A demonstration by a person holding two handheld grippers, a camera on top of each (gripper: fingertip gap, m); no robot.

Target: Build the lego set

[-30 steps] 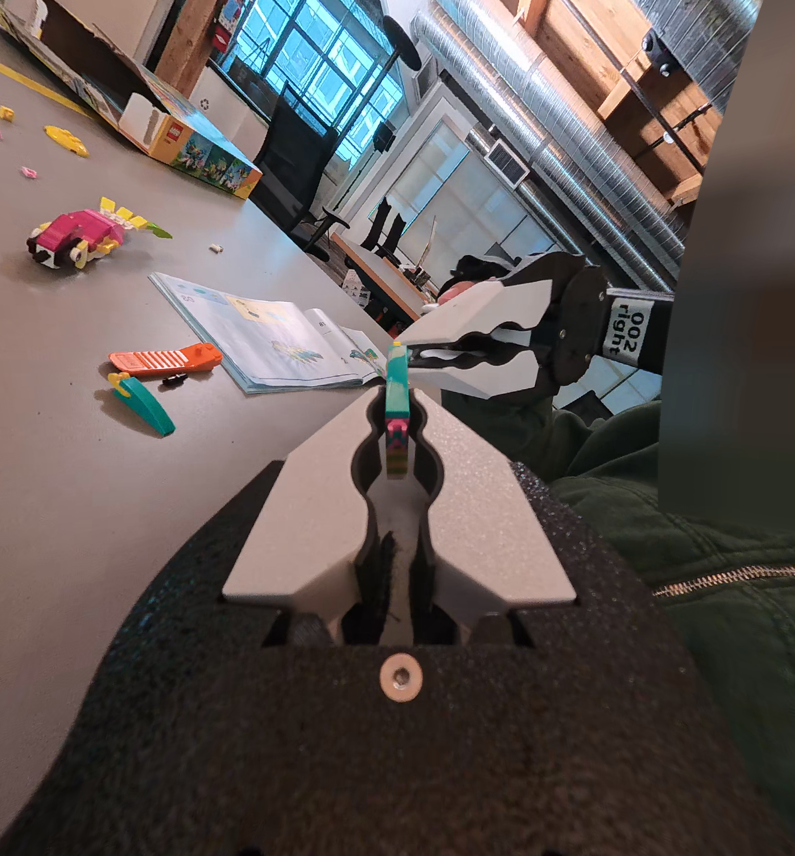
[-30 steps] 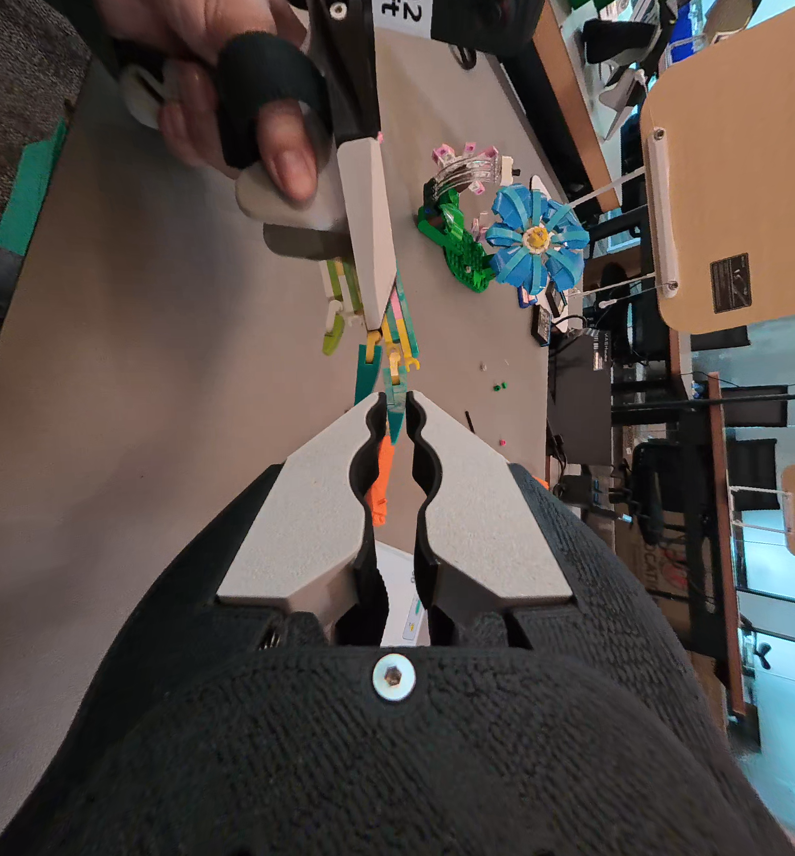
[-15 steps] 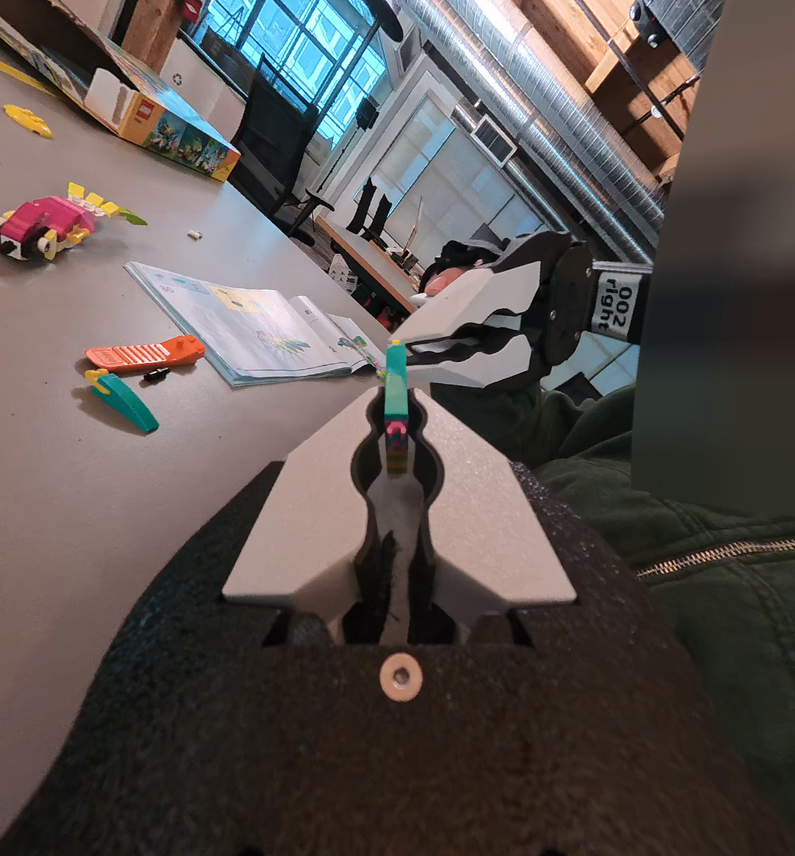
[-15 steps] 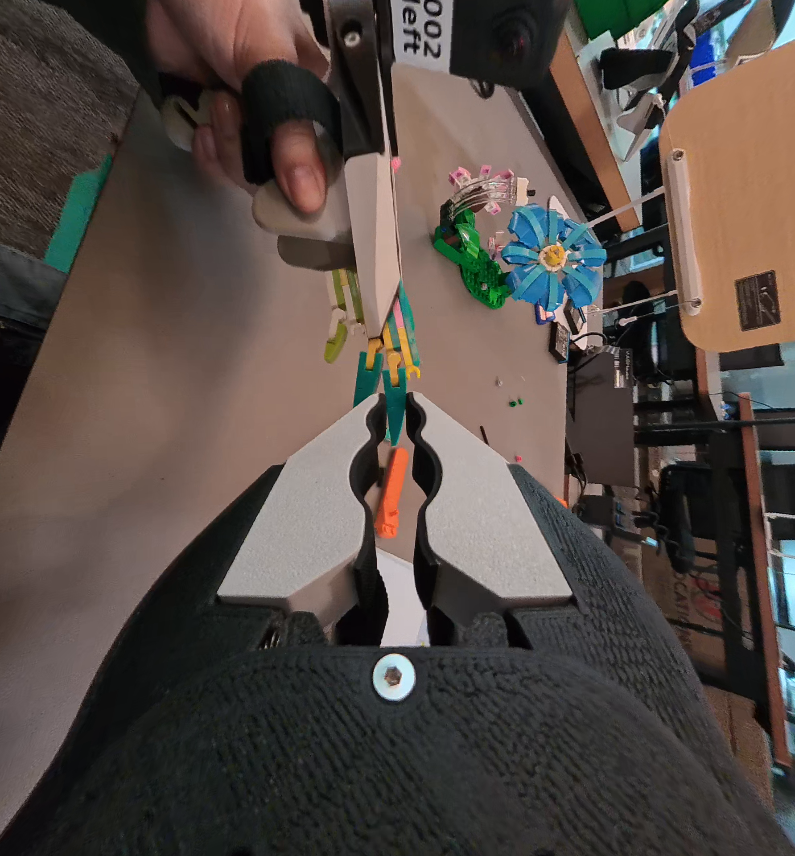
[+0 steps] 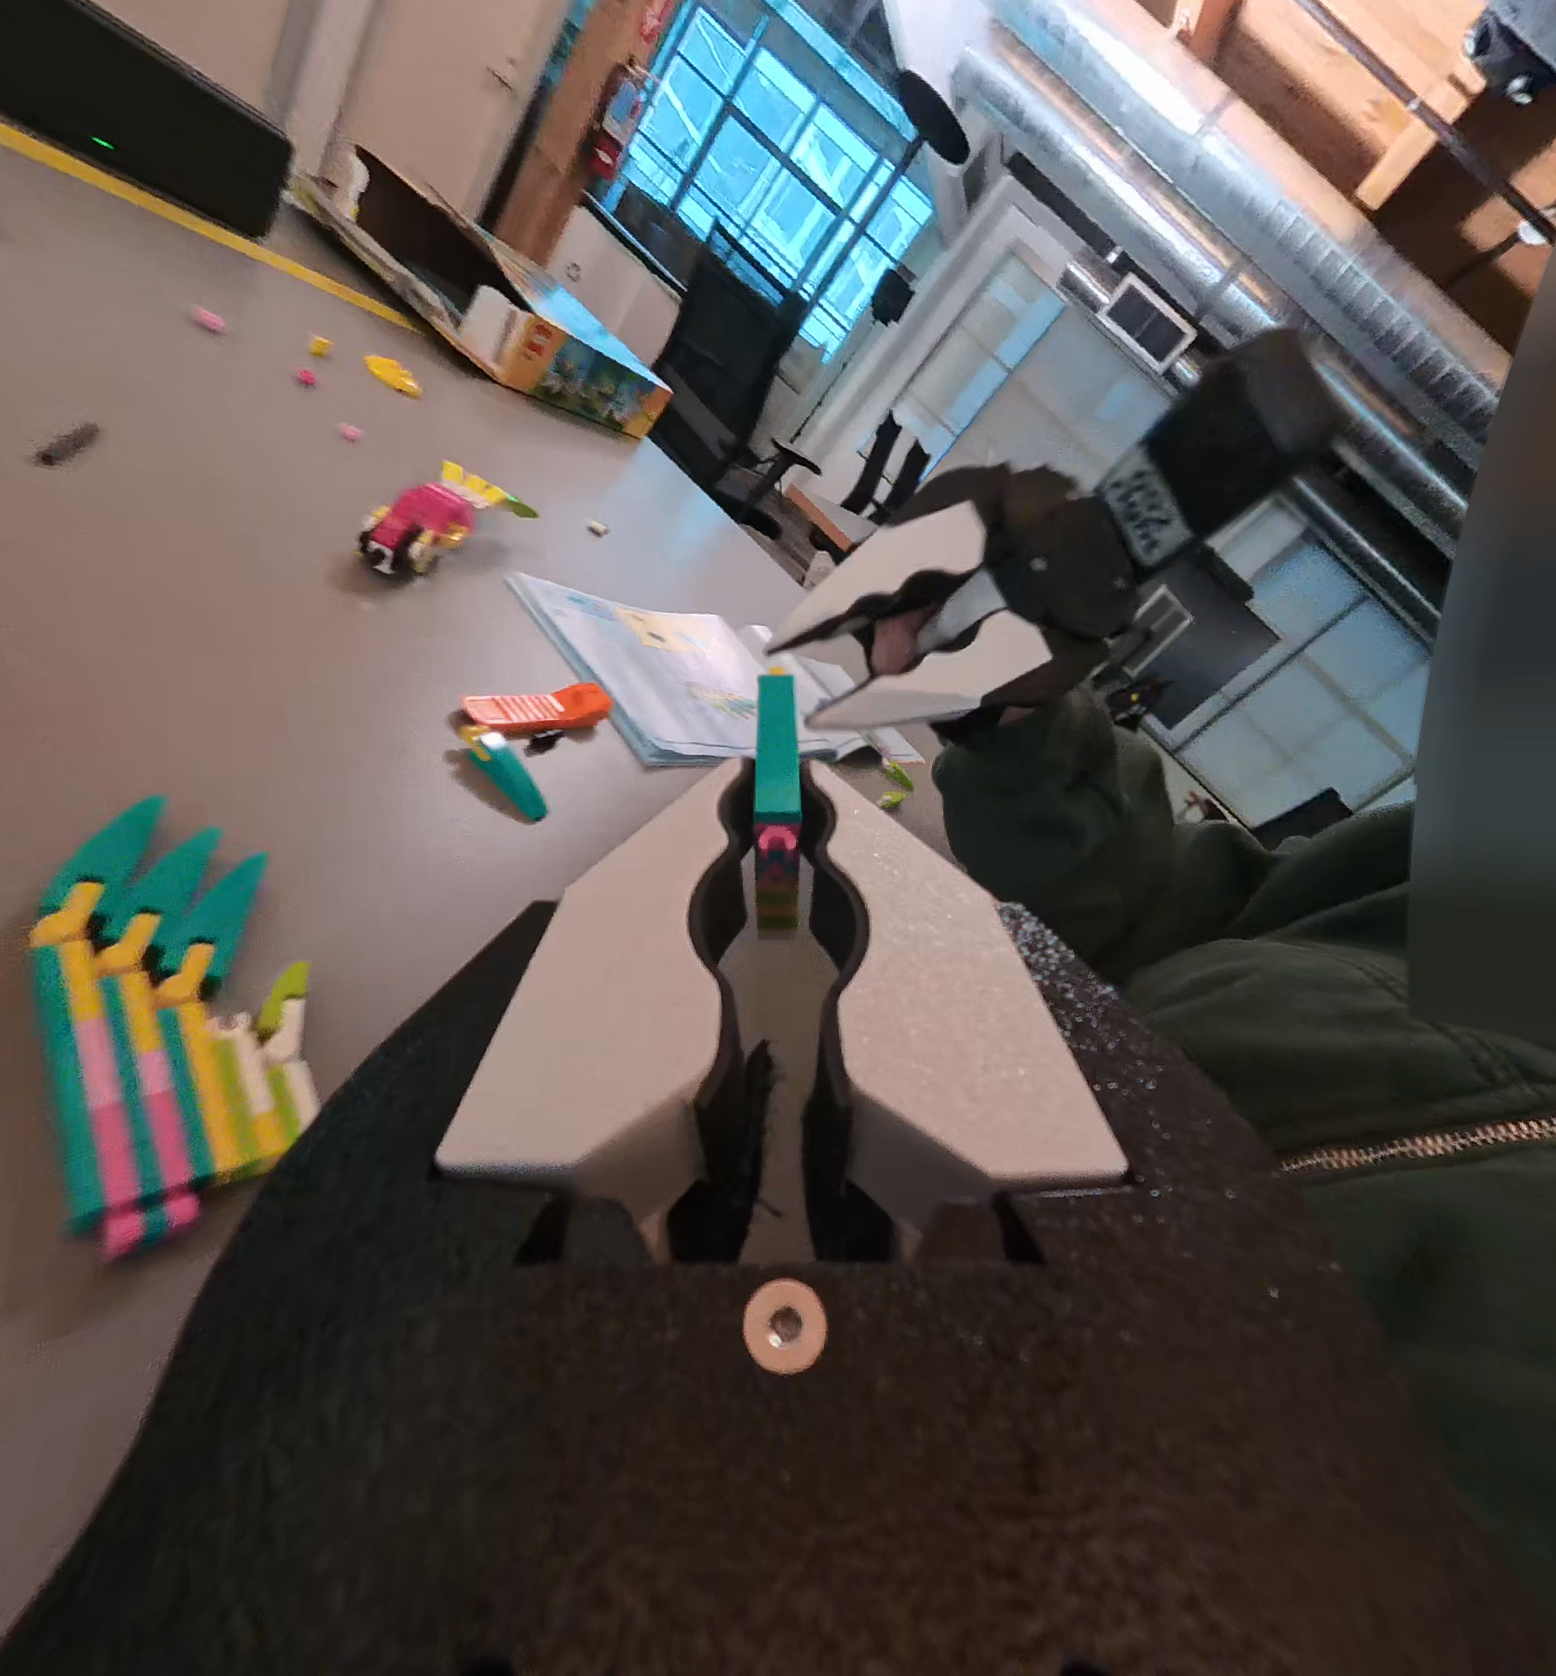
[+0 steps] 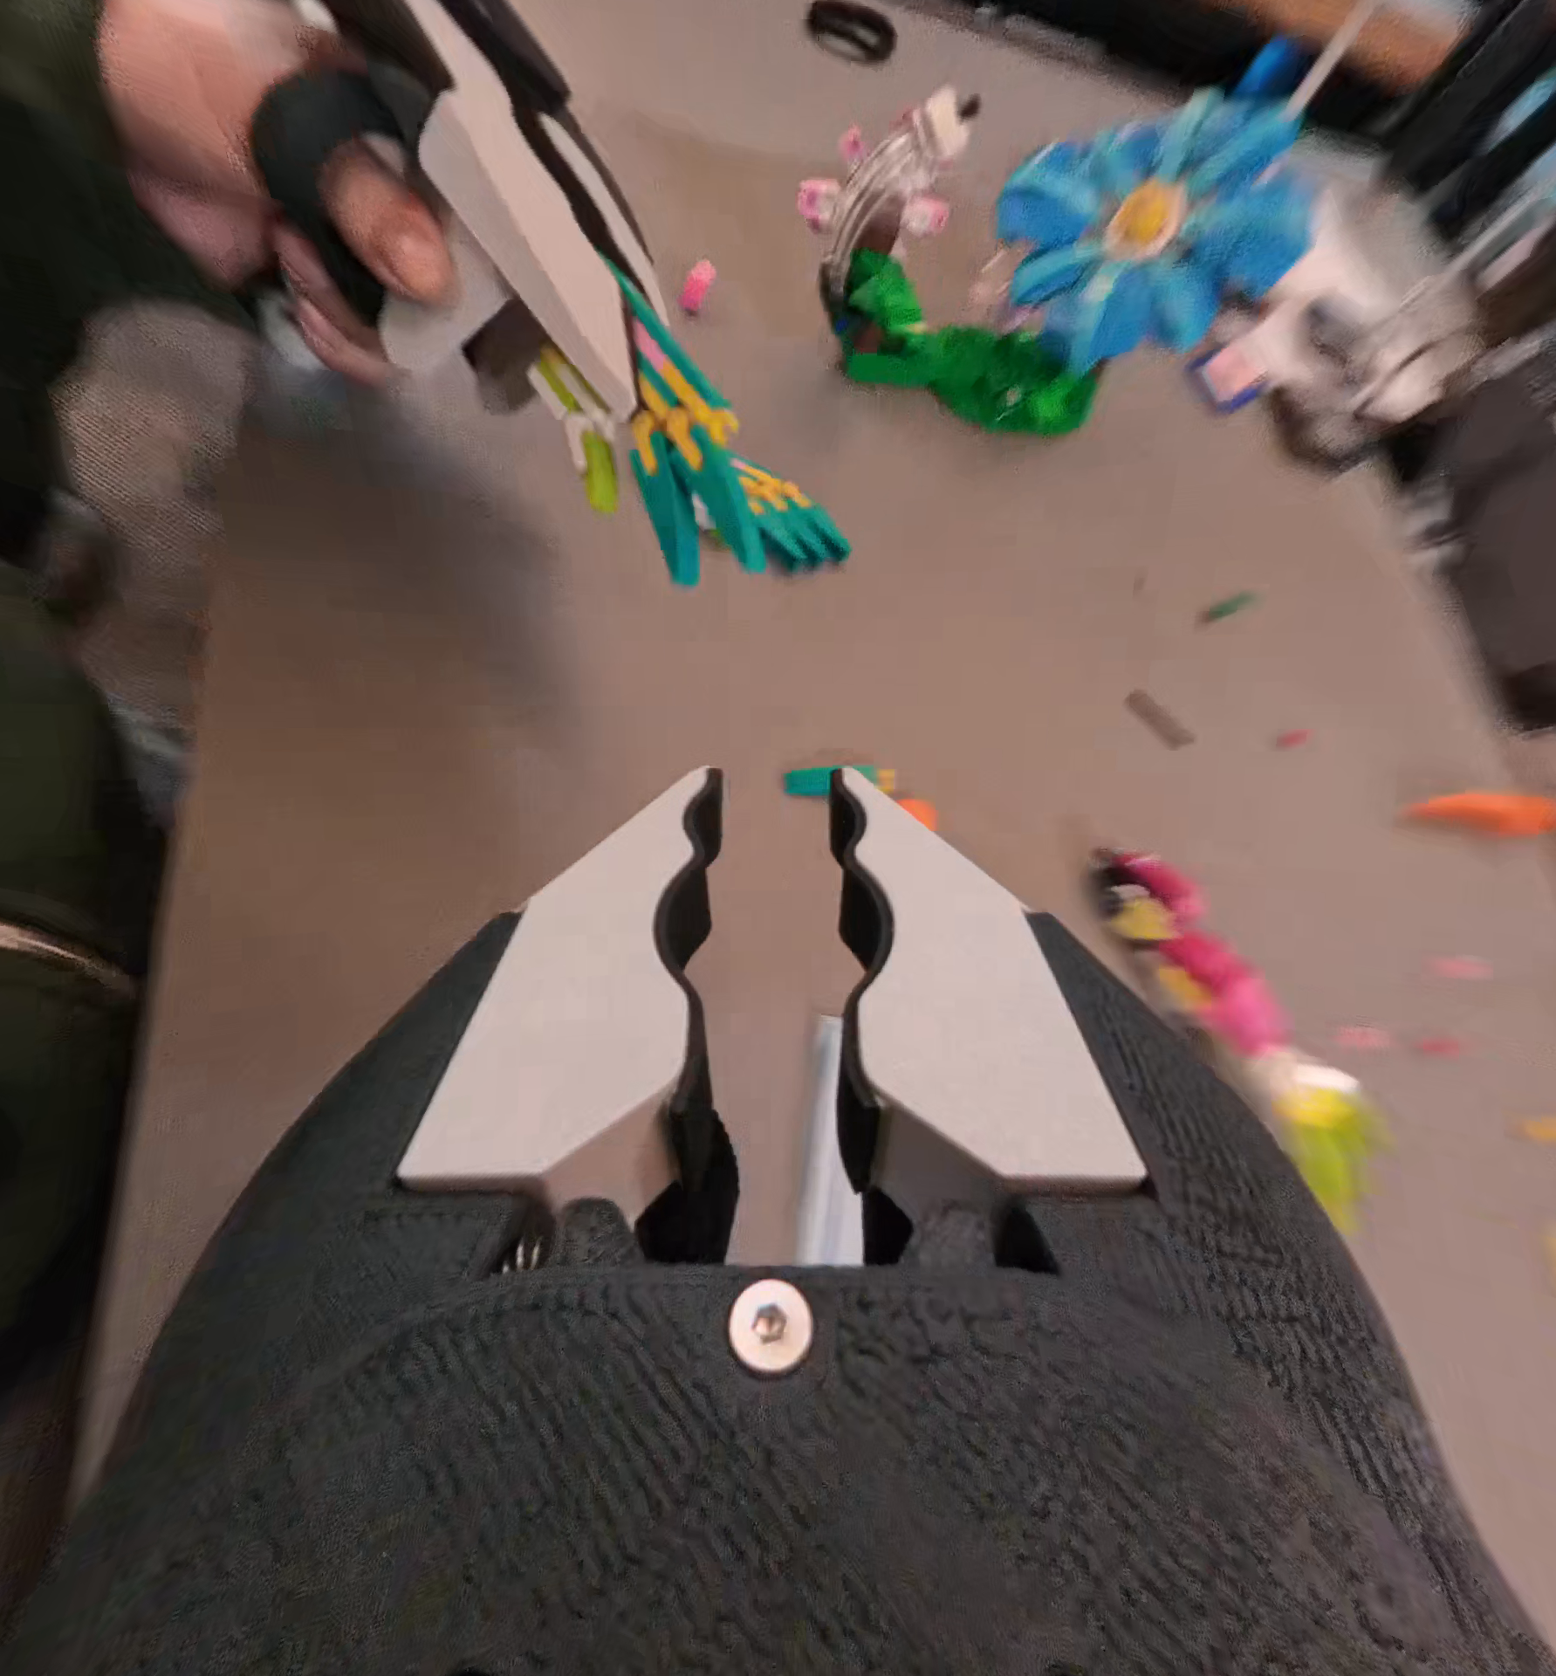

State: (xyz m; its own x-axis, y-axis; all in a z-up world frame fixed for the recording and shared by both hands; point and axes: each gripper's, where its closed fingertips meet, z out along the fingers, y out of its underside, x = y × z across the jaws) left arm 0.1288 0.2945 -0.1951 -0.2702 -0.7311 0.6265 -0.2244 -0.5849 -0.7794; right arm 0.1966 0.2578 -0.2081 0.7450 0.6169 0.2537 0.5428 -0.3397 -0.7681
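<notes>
My left gripper (image 5: pixel 776 771) is shut on a flat Lego wing of teal, pink and green strips (image 5: pixel 776 816), seen edge-on and held above the table. In the right wrist view the left gripper (image 6: pixel 642 363) shows at the upper left with the wing's teal feathers and yellow clips (image 6: pixel 683 435) sticking out. My right gripper (image 6: pixel 776 789) is open and empty, and hovers above the table apart from the wing; it also shows in the left wrist view (image 5: pixel 792 685). A second similar wing (image 5: pixel 148 1043) lies on the table. A loose teal feather piece (image 5: pixel 506 780) lies near an orange brick separator (image 5: pixel 538 707).
An open instruction booklet (image 5: pixel 665 671), a pink Lego model (image 5: pixel 416 526) and the set's box (image 5: pixel 565 363) lie on the grey table (image 5: pixel 166 680). A blue Lego flower (image 6: pixel 1137 218) on a green base (image 6: pixel 964 363) stands farther off. Small loose pieces are scattered around. A person's green sleeve (image 5: pixel 1300 998) is at the right.
My right gripper has opened and drawn back from the tip of the held wing, and its view has swung toward the table. My left gripper still holds the wing and has turned slightly.
</notes>
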